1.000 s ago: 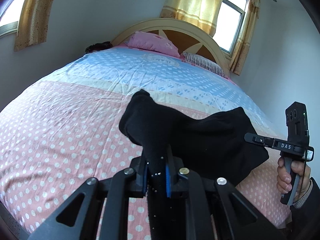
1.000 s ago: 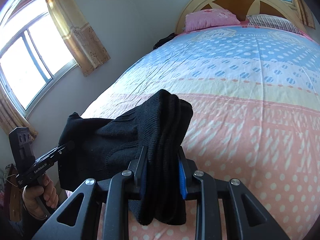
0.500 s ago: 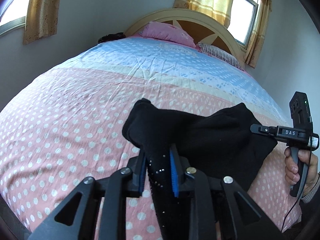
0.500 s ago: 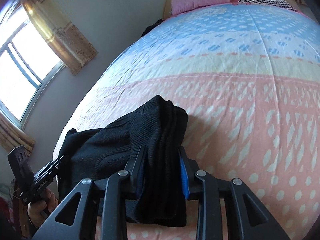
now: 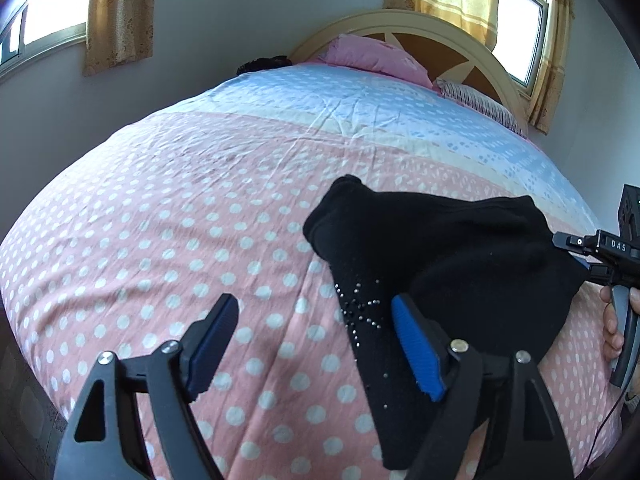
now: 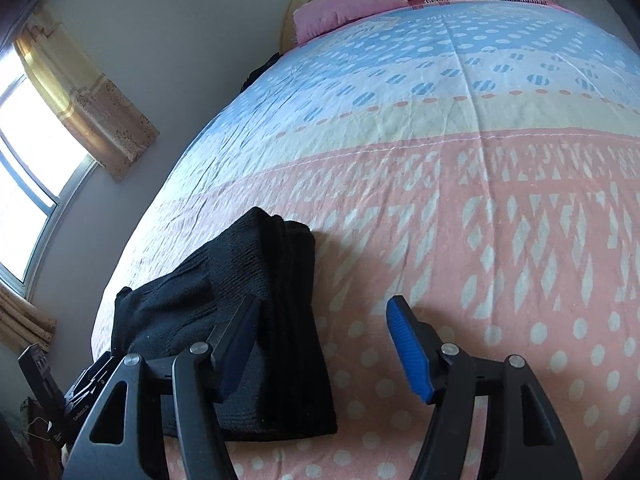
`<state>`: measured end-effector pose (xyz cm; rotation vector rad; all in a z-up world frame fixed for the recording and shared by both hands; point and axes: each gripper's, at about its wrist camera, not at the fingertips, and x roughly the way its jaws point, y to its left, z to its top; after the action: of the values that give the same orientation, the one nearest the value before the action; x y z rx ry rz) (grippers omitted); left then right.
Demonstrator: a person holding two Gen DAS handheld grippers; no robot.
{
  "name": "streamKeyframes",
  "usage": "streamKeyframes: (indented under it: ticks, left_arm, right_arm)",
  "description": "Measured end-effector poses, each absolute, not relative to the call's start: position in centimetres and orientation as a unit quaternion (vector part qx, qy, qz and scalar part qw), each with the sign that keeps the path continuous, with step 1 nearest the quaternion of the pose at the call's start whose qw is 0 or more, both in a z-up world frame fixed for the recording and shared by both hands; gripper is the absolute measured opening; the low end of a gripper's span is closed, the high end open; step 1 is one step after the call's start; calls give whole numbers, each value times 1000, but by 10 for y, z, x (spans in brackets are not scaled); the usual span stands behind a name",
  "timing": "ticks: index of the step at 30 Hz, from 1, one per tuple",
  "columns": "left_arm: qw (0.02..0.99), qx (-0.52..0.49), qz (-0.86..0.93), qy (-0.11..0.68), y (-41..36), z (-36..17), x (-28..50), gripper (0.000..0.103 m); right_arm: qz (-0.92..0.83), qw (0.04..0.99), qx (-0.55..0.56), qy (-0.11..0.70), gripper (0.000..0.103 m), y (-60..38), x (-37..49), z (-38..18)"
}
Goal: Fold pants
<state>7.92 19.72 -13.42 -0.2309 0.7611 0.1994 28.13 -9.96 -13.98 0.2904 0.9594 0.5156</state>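
Observation:
The black pants (image 5: 448,264) lie folded in a compact bundle on the pink dotted bedspread (image 5: 192,208) near the foot of the bed. They have small silver studs on one part. My left gripper (image 5: 316,336) is open just above them; its right finger rests on the cloth and its left finger is over bare bedspread. In the right wrist view the pants (image 6: 256,300) lie at lower left. My right gripper (image 6: 320,344) is open, its left finger over the bundle's edge and its right finger over the bedspread. The right gripper also shows in the left wrist view (image 5: 592,256).
The bed runs back to a cream headboard (image 5: 424,36) with a pink pillow (image 5: 372,56) and a striped pillow (image 5: 476,100). A dark item (image 5: 264,65) lies at the far left corner. Curtained windows (image 5: 516,20) flank the bed. The bed's foot edge is close below me.
Both grippers were shut on the black pants and held them raised. Now both are open and the pants lie released on the bedspread.

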Motion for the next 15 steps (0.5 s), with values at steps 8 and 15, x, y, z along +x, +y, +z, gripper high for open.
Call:
streamKeyframes:
  ticks: [8, 15]
  left_arm:
    - [931, -104, 113, 333, 191, -99, 49, 81]
    - [953, -113, 94, 267, 172, -51, 22, 83]
  right_arm:
    - [205, 893, 91, 390, 66, -113, 211, -89]
    - [195, 936, 62, 287, 69, -134, 106, -33]
